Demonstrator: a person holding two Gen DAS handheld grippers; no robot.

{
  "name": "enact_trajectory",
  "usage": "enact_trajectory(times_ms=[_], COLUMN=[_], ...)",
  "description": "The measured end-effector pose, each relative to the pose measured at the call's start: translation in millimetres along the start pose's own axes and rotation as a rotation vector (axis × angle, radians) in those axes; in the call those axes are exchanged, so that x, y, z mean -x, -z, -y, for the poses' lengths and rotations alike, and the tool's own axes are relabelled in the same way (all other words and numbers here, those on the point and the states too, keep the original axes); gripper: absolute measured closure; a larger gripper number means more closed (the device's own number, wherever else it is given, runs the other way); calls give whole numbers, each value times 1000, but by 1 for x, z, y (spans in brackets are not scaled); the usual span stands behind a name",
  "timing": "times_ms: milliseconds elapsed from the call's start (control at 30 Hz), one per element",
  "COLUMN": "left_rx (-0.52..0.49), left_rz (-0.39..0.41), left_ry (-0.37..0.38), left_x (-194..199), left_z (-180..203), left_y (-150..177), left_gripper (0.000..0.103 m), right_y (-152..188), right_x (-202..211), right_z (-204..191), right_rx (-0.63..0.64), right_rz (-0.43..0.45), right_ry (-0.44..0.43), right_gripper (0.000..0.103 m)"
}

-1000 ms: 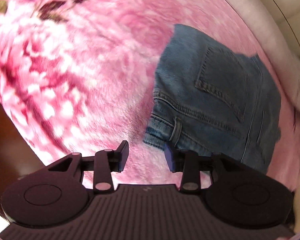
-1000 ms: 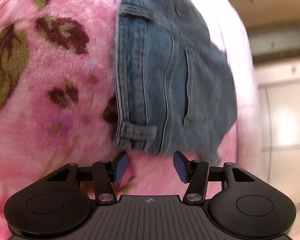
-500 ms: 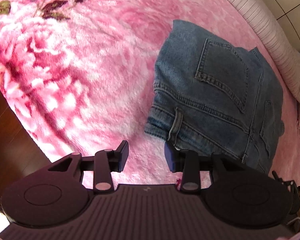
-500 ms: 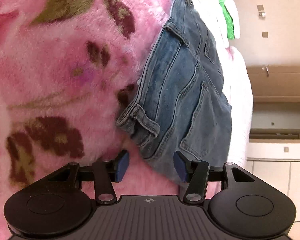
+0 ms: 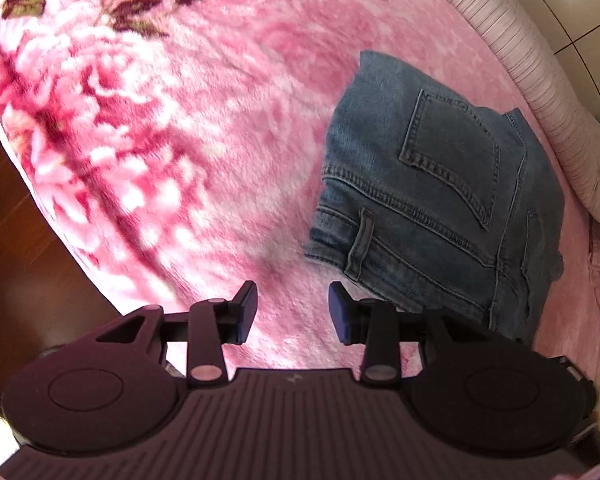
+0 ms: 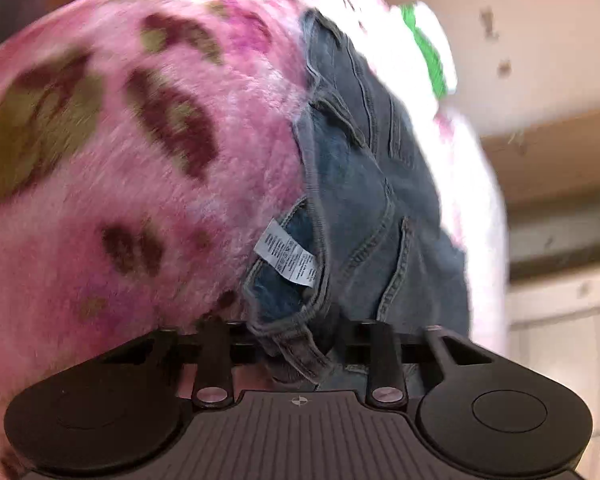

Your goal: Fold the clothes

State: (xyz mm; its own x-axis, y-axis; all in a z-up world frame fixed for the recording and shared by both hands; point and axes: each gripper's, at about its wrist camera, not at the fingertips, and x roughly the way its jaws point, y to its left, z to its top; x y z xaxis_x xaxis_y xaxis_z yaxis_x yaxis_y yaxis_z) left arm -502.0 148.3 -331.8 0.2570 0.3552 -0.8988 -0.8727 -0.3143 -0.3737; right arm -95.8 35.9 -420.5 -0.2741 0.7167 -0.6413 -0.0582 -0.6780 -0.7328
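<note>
Denim, faded blue, lies as a compact bundle on a pink floral blanket (image 5: 188,128): the jeans (image 5: 440,200) sit at about three o'clock in the left wrist view, back pocket (image 5: 452,160) up and waistband toward the camera, already doubled over into a short, thick packet near the striped bed edge (image 5: 540,80). That squared shape suggests folding is well along, though whether another fold is wanted I cannot judge.

Hovering over bare blanket at six o'clock, the left gripper (image 5: 293,312) has its jaws parted and holds nothing; it sits just clear of the waistband corner, likely so as not to disturb the layers.

Pressed right up to the cloth, the right gripper (image 6: 296,344) has the waistband's near corner bunched in its gap at six o'clock, with the white care label (image 6: 286,254) exposed just above. Its fingertips are hidden by denim, so a firm clamp cannot be told. A corner hold there would suit lifting or squaring the bundle.
</note>
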Motion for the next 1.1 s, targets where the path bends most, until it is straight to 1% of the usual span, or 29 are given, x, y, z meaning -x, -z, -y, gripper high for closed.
enact_trajectory(times_ms=[33,100,167,267,300,367,433,533,600,633,700,800,867,967,1033,1100], left_rx=[4,13,21,33,38,46,54,54,52,51,55,58,62,80,93,92], left_rz=[8,25,41,66,74,91,108,174,213,231,263,322,361,407,434,455], left_ry=[1,3,5,8,9,11,13,55,78,87,109,139,156,161,162,162], left_x=[6,18,30,48,54,66,78,109,127,136,151,171,184,202,212,221], left_z=[-1,-2,-4,-6,-7,-8,-10,0,6,9,12,15,17,15,12,12], left_y=[-3,-10,-17,-28,-31,-38,-45,-70,-88,-97,-110,-128,-139,-153,-160,-164], left_gripper=[69,70,70,70,70,70,70,70,70,70,70,70,70,70,70,70], right_y=[-8,-25,-43,-76,-87,-103,-118,-124,-128,-132,-139,-159,-172,-196,-202,-196], right_x=[2,9,19,36,44,59,70,83,95,101,114,133,142,163,177,192], right_z=[10,28,49,96,115,156,201,277,325,350,398,469,513,575,610,636], right_rx=[-55,-151,-277,-532,-634,-849,-1033,-1322,-1472,-1542,-1672,-1813,-1874,-1920,-1974,-2060], right_rz=[-20,-61,-100,-149,-155,-150,-131,-86,-49,-21,60,221,341,537,641,740], right_ry=[-17,-56,-118,-234,-270,-333,-368,-416,-434,-442,-474,-515,-540,-548,-543,-517], right_gripper=[88,90,91,92,92,92,92,92,92,92,92,92,92,92,92,92])
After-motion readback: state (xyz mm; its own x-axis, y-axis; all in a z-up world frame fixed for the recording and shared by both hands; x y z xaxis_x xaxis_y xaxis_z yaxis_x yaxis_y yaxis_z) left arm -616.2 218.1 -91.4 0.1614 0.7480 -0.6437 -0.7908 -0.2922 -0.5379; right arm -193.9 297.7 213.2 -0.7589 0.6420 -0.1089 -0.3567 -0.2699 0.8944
